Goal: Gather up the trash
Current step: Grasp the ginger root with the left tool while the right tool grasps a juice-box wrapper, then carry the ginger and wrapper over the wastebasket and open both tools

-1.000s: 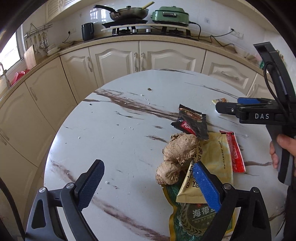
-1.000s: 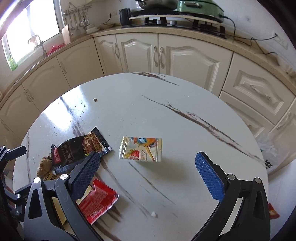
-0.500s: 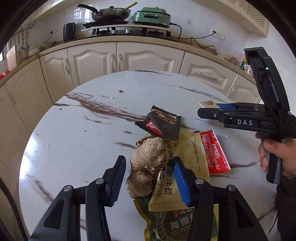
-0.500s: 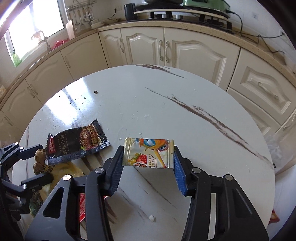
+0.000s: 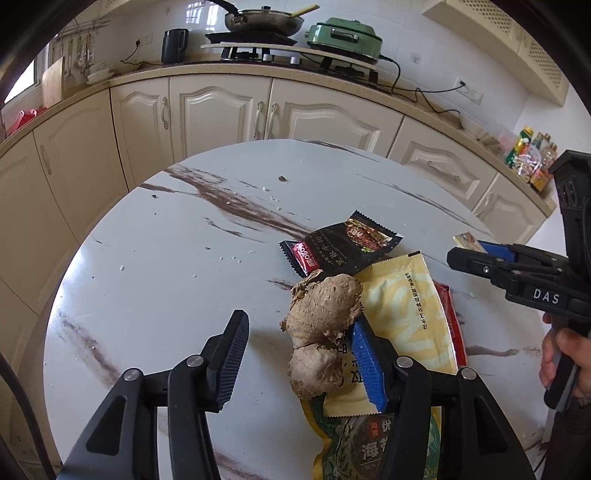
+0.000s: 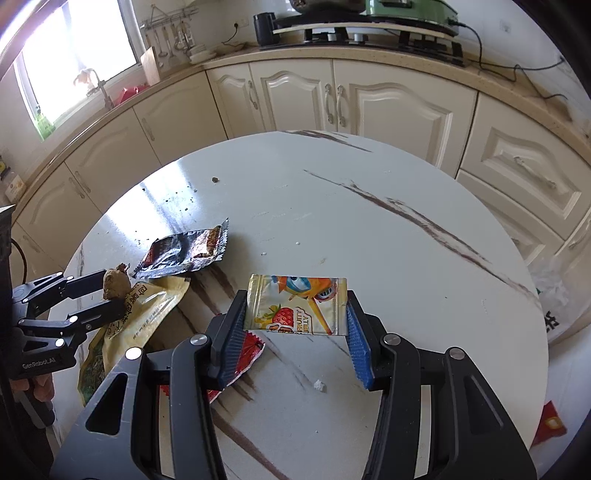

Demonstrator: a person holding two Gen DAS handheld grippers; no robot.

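Left wrist view: the left gripper (image 5: 297,321) angles steeply down over a round white marbled bench (image 5: 166,277). Its fingers (image 5: 229,354) are partly open, having closed in and just eased a little wider. A knobbly piece of ginger (image 5: 321,325) stands between them. It leans on the right, blue finger, with a clear gap to the left one, so nothing is pinched. The ginger sits on a yellow packet (image 5: 402,317), which overlaps a green packet (image 5: 369,446) at the near edge. A red packet (image 5: 448,314) shows just right of the yellow one. Just beyond lies a black wrapper (image 5: 340,247). At the right edge, a hand (image 5: 565,354) grips the handle of the other tool.

Right wrist view: the right gripper (image 6: 295,299) also tilts steeply down. Its fingers (image 6: 231,332) have just been closing and now press on the two short ends of a jelly packet (image 6: 297,304), holding it flat between them near the middle of the bench. To the left, the hand holding the left tool (image 6: 37,387) is partly visible.

Far behind the bench runs a curve of cream cupboards (image 5: 221,107), with a pan (image 5: 262,22) and a green cooker (image 5: 345,38) on top.
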